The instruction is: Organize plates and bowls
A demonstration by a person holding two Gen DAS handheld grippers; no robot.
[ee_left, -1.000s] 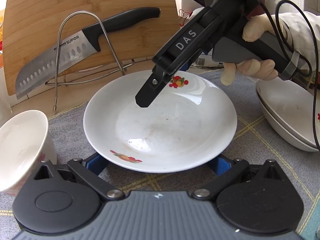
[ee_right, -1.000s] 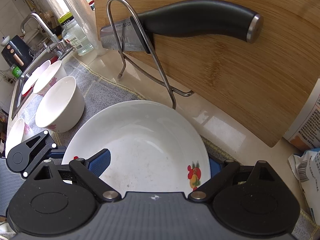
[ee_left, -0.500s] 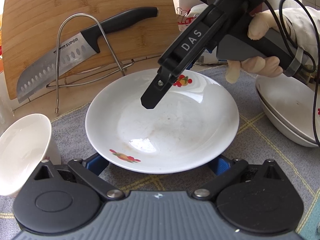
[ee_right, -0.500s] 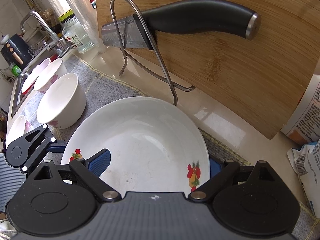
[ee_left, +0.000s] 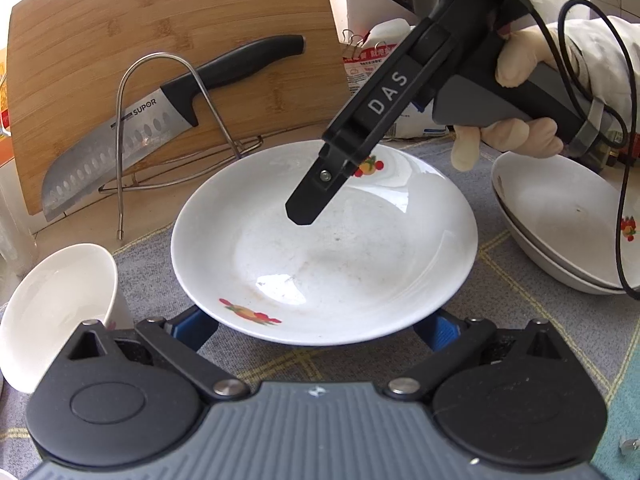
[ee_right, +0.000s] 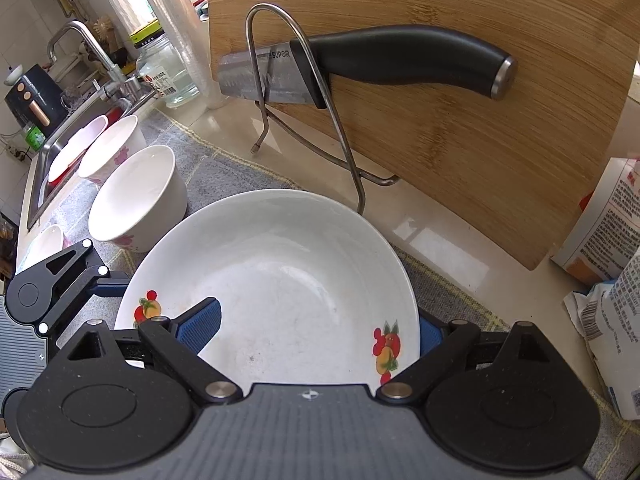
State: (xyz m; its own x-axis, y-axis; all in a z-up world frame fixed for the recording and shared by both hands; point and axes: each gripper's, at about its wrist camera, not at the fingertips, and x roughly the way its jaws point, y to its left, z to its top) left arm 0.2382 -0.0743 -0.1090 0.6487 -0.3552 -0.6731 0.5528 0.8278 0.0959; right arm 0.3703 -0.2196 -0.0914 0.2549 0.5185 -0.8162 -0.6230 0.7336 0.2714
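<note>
Both grippers' fingers stand apart around the white plate on the counter's grey mat, the right gripper straddling its rim, the left gripper at its near edge.

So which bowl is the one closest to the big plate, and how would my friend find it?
Find the tall bamboo cutting board with the black-handled knife. Below it, on the grey mat, lies the wide white fruit-painted plate. The deep white bowl with pink flowers is just beside its rim, first in the row towards the sink.

Plate on mat; cutting board behind it, bowl left, stacked dishes right
</note>
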